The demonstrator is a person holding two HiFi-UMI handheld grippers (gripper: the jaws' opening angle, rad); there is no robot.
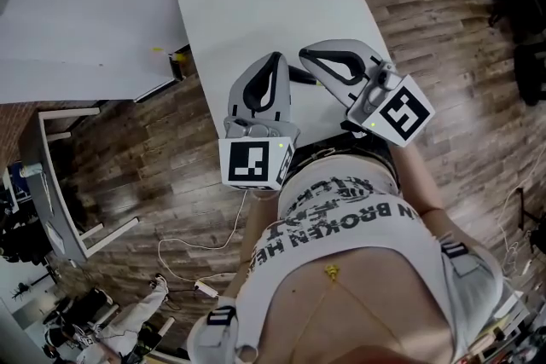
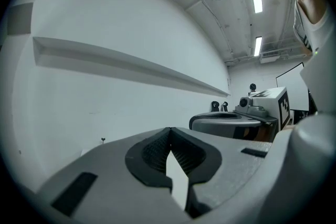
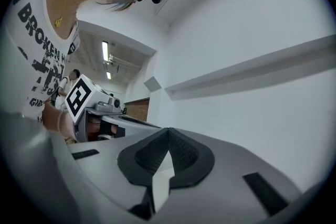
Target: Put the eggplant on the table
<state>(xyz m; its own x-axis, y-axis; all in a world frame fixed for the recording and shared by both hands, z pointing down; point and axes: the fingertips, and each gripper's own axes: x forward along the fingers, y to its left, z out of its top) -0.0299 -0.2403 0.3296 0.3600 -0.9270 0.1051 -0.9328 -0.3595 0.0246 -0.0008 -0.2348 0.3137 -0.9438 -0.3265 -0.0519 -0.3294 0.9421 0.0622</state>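
We hold the left gripper [image 1: 274,58] and right gripper [image 1: 306,55] clenched on nothing over the white table [image 1: 256,0]; no view shows the eggplant, so placing it seemingly remains undone.

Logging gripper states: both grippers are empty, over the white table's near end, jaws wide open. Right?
No. The left gripper and right gripper are shut, tips meeting on nothing, as the two gripper views show. Both are empty, over the near end of the white table.
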